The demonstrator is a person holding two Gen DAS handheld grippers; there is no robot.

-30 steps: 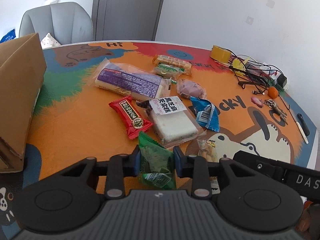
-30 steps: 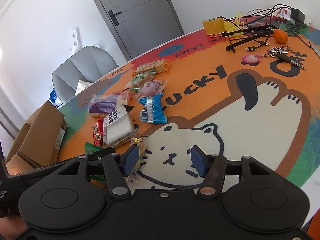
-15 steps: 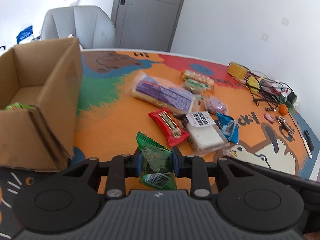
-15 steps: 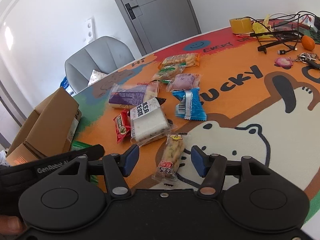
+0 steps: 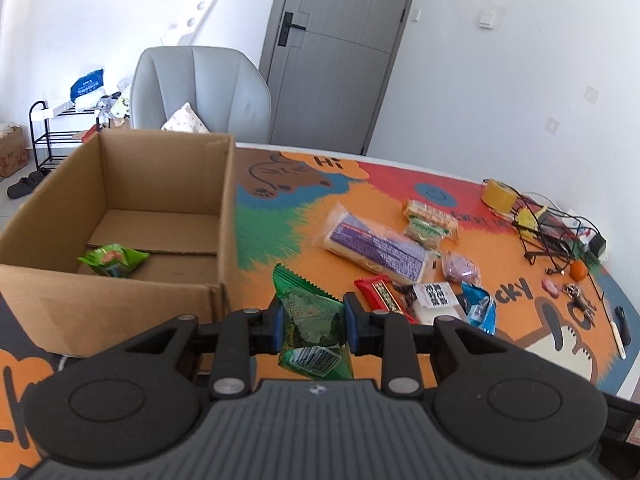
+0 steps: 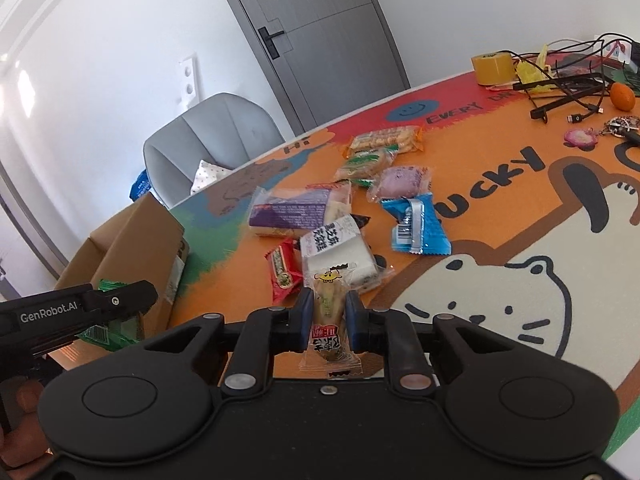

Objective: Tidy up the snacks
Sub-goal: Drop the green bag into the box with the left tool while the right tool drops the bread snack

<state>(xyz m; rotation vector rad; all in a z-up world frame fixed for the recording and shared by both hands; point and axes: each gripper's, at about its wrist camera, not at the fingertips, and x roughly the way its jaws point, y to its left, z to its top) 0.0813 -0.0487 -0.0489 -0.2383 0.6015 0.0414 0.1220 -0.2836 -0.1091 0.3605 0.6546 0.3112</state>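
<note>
Left claw (image 5: 313, 326) pinches a green snack packet (image 5: 312, 320), hanging just beside the cardboard box (image 5: 120, 304), short of its rim. Right claw (image 6: 327, 316) is clamped on a clear-wrapped snack (image 6: 329, 312), further from the box. Delivery step, I'd say: next, carry the green one over the box and let go.

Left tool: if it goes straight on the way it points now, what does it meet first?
Probably bare table mat, just right of the cardboard box. The left tool, shut on the green snack packet, aims past the box's near right corner, not into it. Depth is unclear, so the box wall may be clipped.
</note>
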